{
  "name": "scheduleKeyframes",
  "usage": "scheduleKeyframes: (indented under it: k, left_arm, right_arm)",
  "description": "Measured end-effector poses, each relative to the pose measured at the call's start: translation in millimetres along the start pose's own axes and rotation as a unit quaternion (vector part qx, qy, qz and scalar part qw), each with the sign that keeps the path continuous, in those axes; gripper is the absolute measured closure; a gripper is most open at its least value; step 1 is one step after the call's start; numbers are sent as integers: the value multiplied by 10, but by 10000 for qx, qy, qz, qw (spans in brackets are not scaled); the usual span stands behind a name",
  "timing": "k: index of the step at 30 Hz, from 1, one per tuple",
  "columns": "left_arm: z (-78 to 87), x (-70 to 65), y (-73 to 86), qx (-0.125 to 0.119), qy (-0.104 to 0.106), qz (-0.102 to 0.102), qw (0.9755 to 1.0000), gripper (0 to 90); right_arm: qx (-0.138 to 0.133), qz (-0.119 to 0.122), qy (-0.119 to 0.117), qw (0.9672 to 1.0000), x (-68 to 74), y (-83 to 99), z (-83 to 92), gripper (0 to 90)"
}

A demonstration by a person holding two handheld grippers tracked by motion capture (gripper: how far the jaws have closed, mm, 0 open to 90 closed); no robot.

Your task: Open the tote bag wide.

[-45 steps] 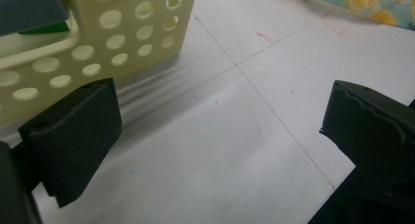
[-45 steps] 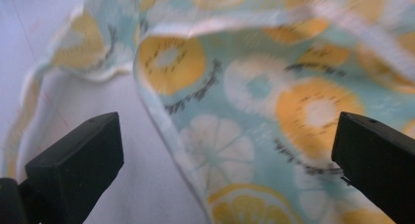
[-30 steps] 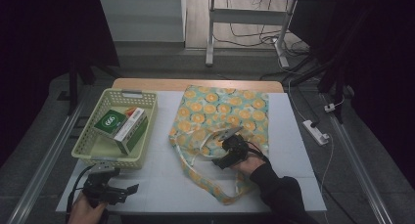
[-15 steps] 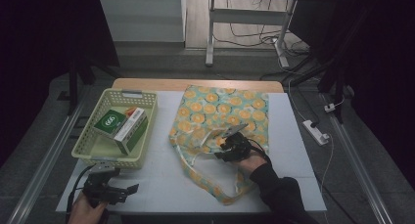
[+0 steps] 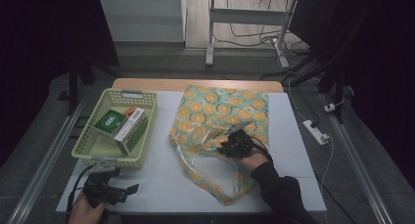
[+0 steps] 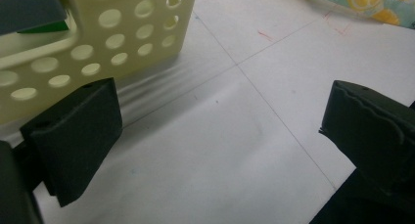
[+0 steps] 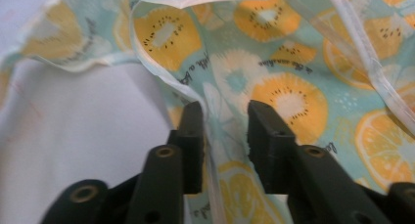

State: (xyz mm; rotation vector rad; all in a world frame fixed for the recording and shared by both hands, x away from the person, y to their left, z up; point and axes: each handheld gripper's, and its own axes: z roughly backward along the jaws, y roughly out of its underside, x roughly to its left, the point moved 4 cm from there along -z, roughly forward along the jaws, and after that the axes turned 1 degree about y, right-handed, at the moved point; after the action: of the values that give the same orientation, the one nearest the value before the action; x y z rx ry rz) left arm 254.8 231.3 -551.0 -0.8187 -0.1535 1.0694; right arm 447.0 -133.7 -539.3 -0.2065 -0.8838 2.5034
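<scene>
Right gripper (image 5: 235, 140), arm reaching in from the tabletop's near edge, points away from the person; jaws have just been closing, a fold of the bag (image 7: 293, 87) between them, small gap still showing. Left gripper (image 5: 108, 190) rests at the near-left corner, jaws wide apart, nothing held. Bag lies flat mid-table toward the far edge: teal fabric, orange and kiwi-slice print, pale edging, crumpled near the jaws.
</scene>
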Motion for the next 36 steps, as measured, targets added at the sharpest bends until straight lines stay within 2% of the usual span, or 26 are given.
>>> scheduleKeyframes:
  k: [3,5,11,12,16,21,31,36]
  left_arm:
    - [1,0,0,-2,3,1,10000,17]
    - [1,0,0,-3,0,0,10000,16]
    - [1,2,0,-7,0,2,10000,16]
    - [1,2,0,-3,2,0,10000,16]
    - [1,3,0,-1,7,5,10000,16]
    - [-2,3,-1,9,4,12,10000,17]
    - [-2,7,0,13,3,30,10000,17]
    - [-3,8,-1,17,4,31,10000,17]
  right_arm:
    - [61,105,61,9999,-5,16,-24,848]
    - [27,141,69,9999,-8,3,-13,886]
    - [-244,151,72,9996,4,-72,102,894]
    - [-358,116,34,9993,10,-112,151,895]
    - [-460,66,-7,9989,15,-166,207,895]
    - [-757,-121,-77,9970,-10,-290,336,895]
    - [-974,-77,-3,9952,-25,-426,475,894]
    - [-1088,-132,12,9940,-49,-484,544,895]
